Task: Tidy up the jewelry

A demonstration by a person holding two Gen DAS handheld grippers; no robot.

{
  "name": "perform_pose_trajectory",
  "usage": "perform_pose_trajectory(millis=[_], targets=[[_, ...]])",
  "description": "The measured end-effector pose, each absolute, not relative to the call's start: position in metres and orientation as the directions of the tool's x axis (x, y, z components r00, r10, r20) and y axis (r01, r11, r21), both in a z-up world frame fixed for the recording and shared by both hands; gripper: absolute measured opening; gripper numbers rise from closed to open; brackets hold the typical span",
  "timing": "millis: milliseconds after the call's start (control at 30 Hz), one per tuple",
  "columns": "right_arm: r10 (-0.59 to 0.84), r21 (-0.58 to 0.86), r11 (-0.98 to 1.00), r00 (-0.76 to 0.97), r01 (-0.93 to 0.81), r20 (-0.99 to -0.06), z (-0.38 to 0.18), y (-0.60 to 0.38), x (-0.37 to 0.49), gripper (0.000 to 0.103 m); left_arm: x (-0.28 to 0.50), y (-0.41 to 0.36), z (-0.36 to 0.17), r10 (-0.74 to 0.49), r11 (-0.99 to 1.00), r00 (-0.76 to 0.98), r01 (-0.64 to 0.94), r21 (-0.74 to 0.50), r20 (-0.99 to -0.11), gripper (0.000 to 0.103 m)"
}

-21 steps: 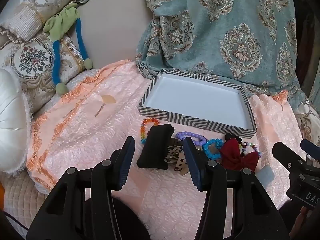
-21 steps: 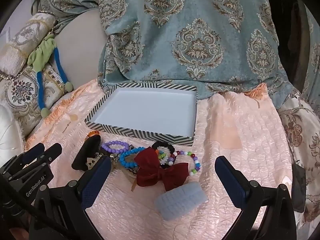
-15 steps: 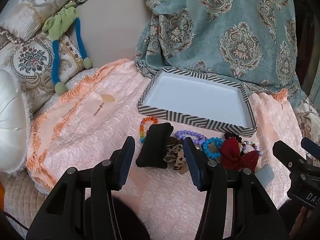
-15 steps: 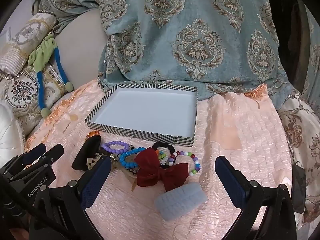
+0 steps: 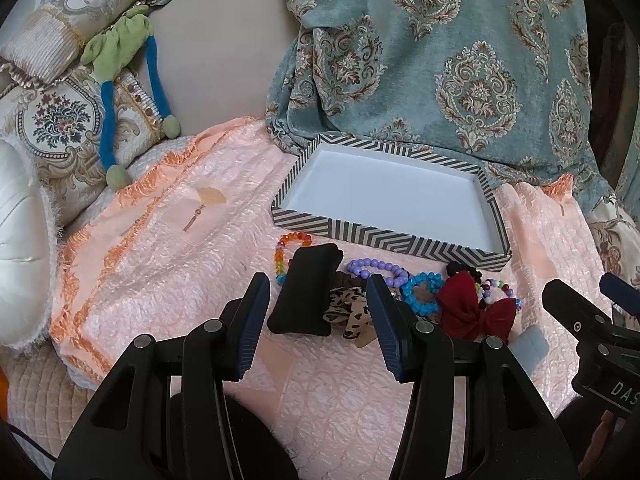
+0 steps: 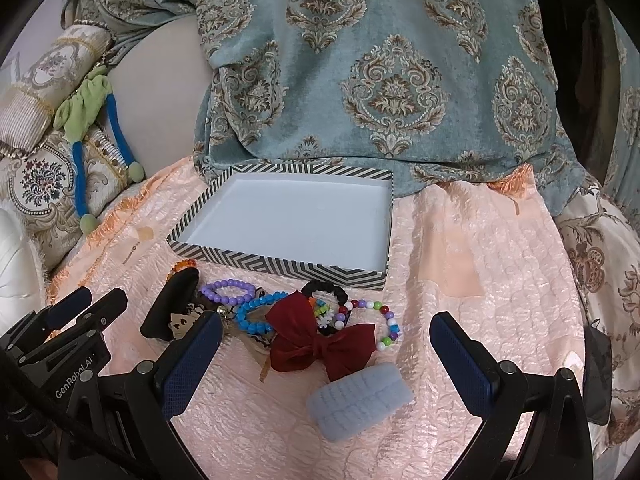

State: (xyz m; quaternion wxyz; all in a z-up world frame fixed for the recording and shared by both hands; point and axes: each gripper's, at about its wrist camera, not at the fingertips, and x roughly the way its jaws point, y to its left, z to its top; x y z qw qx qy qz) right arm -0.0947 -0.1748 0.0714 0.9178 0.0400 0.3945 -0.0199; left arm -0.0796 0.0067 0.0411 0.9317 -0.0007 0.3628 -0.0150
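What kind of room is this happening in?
Probably a living room at home: a sofa draped with a teal patterned throw, embroidered cushions and a peach quilted cover under the jewelry.

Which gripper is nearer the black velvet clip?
Left. The left gripper hovers open right over the black velvet clip, which shows between its fingers. The right gripper is open farther right, above the red bow.
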Motion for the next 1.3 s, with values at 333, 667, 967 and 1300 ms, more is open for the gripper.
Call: perform_pose_trajectory(millis=[333, 667, 967, 1300], targets=[[-0.008, 0.053, 0.996, 0.683, 0.068, -0.731, 0.0694, -0.1749, -0.0949, 0.103, -0.0794, 0.0049, 0.0397, -0.033, 0.999, 0.731, 0.034, -0.013, -0.681, 0.05], [-0.005, 0.057, 0.996, 0.656, 0.074, -0.755, 0.0688, -0.1787, -0.0945, 0.103, -0.08, 0.0017, 0.0387, -0.034, 0.999, 0.728, 0.036, -0.01, -0.684, 0.05], [0.035, 0.112, 0.991, 0.686, 0.068, -0.727, 0.0669, -0.1817, -0.0966, 0.103, -0.0789, 0.002, 0.0377, -0.029, 0.999, 0.724, 0.034, -0.006, -0.69, 0.05], [0.025, 0.09, 0.994, 0.69, 0.059, -0.723, 0.0698, -0.1793, -0.0983, 0.103, -0.0782, 0.0032, 0.037, -0.031, 0.999, 0.722, 0.033, -0.01, -0.691, 0.05]])
